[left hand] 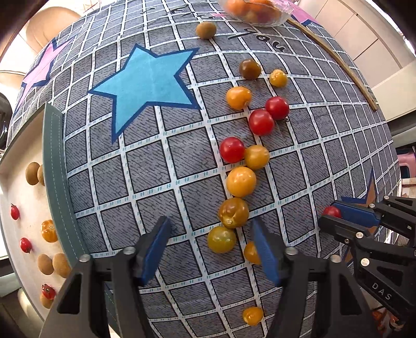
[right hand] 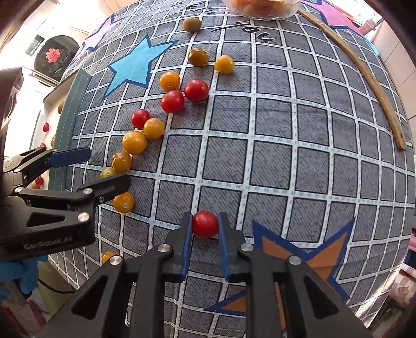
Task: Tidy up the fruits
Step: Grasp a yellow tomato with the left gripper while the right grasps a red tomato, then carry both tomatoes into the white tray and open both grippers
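A line of red and yellow cherry tomatoes [left hand: 240, 181] [right hand: 134, 142] lies on a grey checked tablecloth [left hand: 156, 169] [right hand: 286, 156]. My left gripper [left hand: 210, 249] is open and empty, its fingers either side of the near end of the line, by a yellow tomato [left hand: 221, 239]. It shows at the left of the right wrist view [right hand: 104, 169]. My right gripper [right hand: 205, 231] is shut on a red tomato [right hand: 205, 224] on the cloth; it shows at the right of the left wrist view [left hand: 335, 215]. A clear bowl of fruit [left hand: 256, 11] [right hand: 260, 7] stands at the far edge.
A white tray [left hand: 23, 197] left of the cloth holds red tomatoes, a yellow one and brown round fruits. A brown fruit [left hand: 206, 30] lies near the bowl. A wooden stick [left hand: 338, 61] [right hand: 364, 75] lies at the far right of the cloth.
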Motion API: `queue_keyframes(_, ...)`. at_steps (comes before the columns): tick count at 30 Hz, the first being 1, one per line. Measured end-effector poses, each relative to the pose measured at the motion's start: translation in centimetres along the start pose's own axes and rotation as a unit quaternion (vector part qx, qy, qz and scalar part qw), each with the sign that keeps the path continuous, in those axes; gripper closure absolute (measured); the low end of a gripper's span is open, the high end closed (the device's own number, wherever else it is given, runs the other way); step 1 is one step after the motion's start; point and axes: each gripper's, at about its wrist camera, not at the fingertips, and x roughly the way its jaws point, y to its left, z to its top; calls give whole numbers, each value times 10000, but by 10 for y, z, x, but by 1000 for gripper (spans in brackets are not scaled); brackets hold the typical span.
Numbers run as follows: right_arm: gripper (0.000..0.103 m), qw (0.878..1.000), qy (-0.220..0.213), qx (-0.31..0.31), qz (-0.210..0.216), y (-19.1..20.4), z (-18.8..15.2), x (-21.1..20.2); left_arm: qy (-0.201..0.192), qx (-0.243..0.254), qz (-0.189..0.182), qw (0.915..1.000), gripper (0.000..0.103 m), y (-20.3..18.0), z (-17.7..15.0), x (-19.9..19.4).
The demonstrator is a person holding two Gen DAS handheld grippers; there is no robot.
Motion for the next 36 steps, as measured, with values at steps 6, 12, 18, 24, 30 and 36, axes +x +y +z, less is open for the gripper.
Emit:
queue_keyframes(6,82,9998,-24,195,91,-14,-8,-10,-106,125,97,9998,83,-2,5,-3)
queue_keyframes(12,82,9994,-88,286,149,-14,-6,-20,-242,-231,-290,9990,82,19,7,-25)
queue_keyframes(18,82,9992,-152,264,244,-3,2,-32,-478,-539,-337,9968,82,43,-10,-53)
queue_keyframes(24,82,9993,-159,-3,350,36,25,-32,-610,-848,-156,9944,82,74,-50,-62)
queue_keyframes(30,82,9973,-60,-473,553,89,41,-28,-585,-1419,51,9881,82,136,-106,-76)
queue_keyframes(36,82,9921,99,-952,808,152,53,-14,-413,-1934,338,9797,82,182,-145,-65)
